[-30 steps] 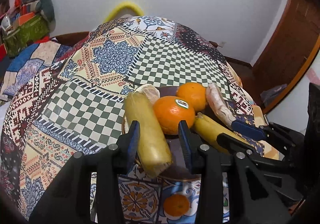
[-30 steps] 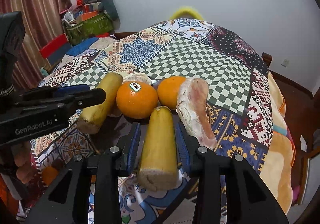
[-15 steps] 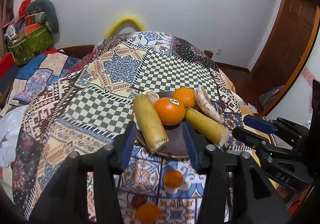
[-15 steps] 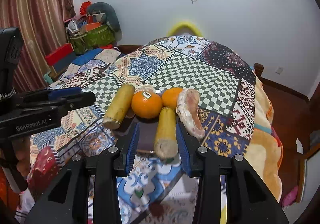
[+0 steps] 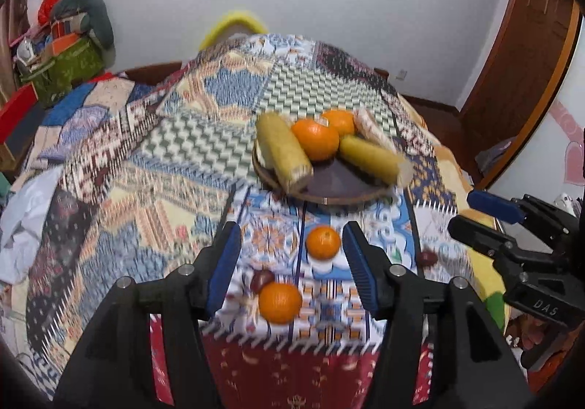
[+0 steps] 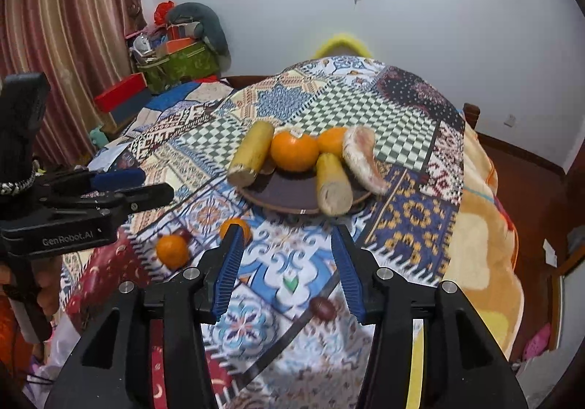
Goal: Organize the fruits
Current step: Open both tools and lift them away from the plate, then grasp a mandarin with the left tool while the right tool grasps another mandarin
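Both grippers, left (image 5: pixel 289 248) and right (image 6: pixel 287 251), empty, fingers apart; plate (image 5: pixel 329 189) loaded, tangerines (image 5: pixel 323 242) loose on bed, presumably next.

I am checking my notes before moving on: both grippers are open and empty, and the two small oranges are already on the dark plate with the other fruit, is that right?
Not quite. The left gripper and right gripper are open and empty, but the two small oranges lie on the patterned cloth, in front of the dark plate, not on it. The left wrist view shows this.
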